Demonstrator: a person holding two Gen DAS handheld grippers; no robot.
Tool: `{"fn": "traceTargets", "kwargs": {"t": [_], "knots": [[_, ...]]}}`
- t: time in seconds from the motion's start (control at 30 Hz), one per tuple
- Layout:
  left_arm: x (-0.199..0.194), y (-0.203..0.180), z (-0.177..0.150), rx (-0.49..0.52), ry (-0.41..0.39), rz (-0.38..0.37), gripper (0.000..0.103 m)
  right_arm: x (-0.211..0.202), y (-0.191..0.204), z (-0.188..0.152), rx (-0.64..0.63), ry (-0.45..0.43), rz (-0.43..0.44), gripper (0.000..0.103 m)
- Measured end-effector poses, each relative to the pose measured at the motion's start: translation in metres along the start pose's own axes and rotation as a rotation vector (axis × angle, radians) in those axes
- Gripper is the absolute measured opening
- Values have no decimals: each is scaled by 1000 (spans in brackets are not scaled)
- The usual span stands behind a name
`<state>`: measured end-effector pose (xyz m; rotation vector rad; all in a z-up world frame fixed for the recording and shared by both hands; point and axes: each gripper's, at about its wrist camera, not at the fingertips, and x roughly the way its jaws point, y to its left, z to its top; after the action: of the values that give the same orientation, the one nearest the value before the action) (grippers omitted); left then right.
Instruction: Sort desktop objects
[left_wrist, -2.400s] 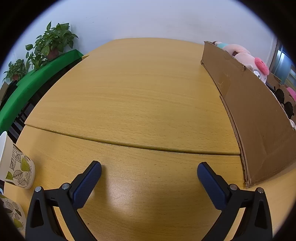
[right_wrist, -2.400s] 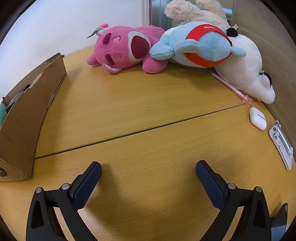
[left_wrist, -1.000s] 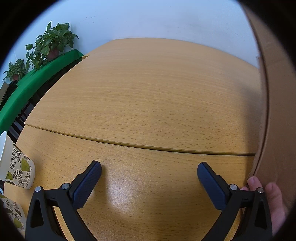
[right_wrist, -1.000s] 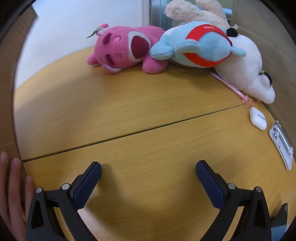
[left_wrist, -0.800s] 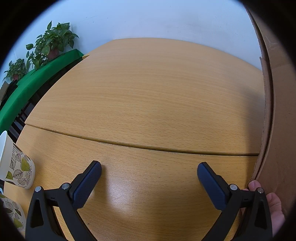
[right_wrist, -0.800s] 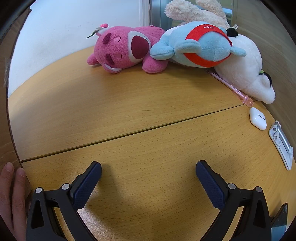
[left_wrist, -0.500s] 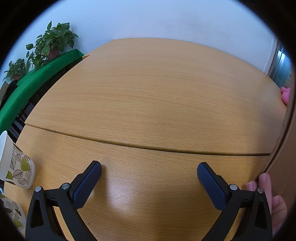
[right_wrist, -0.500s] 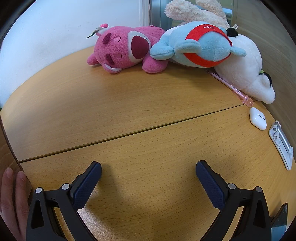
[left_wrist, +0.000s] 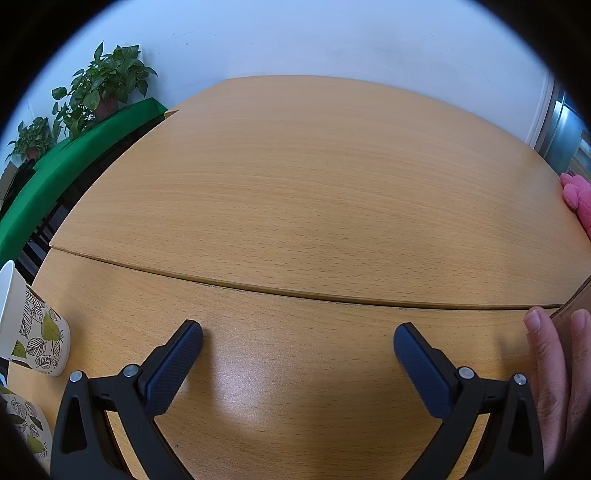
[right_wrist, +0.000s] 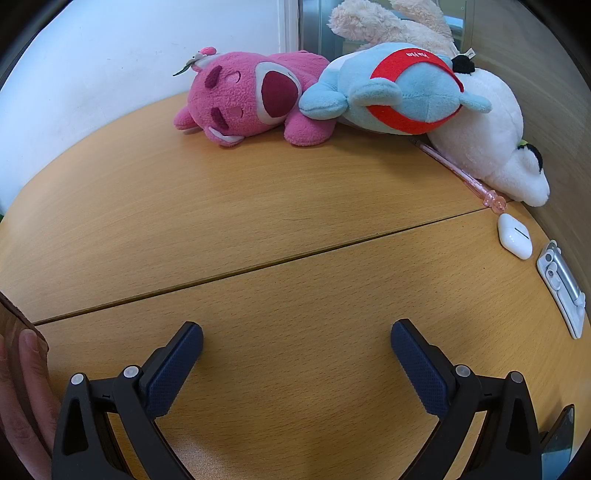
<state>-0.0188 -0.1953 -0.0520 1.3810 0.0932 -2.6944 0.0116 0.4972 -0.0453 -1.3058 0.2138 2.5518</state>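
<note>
My left gripper (left_wrist: 297, 349) rests open on the wooden table (left_wrist: 314, 192) with nothing between its fingers. My right gripper (right_wrist: 297, 347) is open too, over bare wood. At the table's far end lie a pink plush (right_wrist: 247, 98), a blue and red plush (right_wrist: 399, 88) and a white plush (right_wrist: 491, 144). A pink pen (right_wrist: 461, 173), a white earbud case (right_wrist: 514, 236) and a white clip-like device (right_wrist: 561, 284) lie along the right edge. A hand (left_wrist: 554, 373) holds a brown cardboard edge (left_wrist: 576, 306) at the right of the left wrist view; the same hand (right_wrist: 22, 398) shows at the lower left of the right wrist view.
Two leaf-patterned paper cups (left_wrist: 29, 332) stand at the table's left edge. Potted plants (left_wrist: 103, 85) and a green surface (left_wrist: 74, 155) lie beyond the table on the left. A dark flat object (right_wrist: 557, 439) peeks in at the lower right.
The cardboard box that stood between the grippers has been carried toward me by a hand and now shows only as an edge. Both grippers stayed still and open.
</note>
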Motion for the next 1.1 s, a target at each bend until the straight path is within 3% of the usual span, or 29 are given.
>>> {"fn": "traceTargets", "kwargs": {"t": [1.1], "knots": [[-1,-1,-1,-4,0,2,103,1,-1,2,0,0,0,103]]}}
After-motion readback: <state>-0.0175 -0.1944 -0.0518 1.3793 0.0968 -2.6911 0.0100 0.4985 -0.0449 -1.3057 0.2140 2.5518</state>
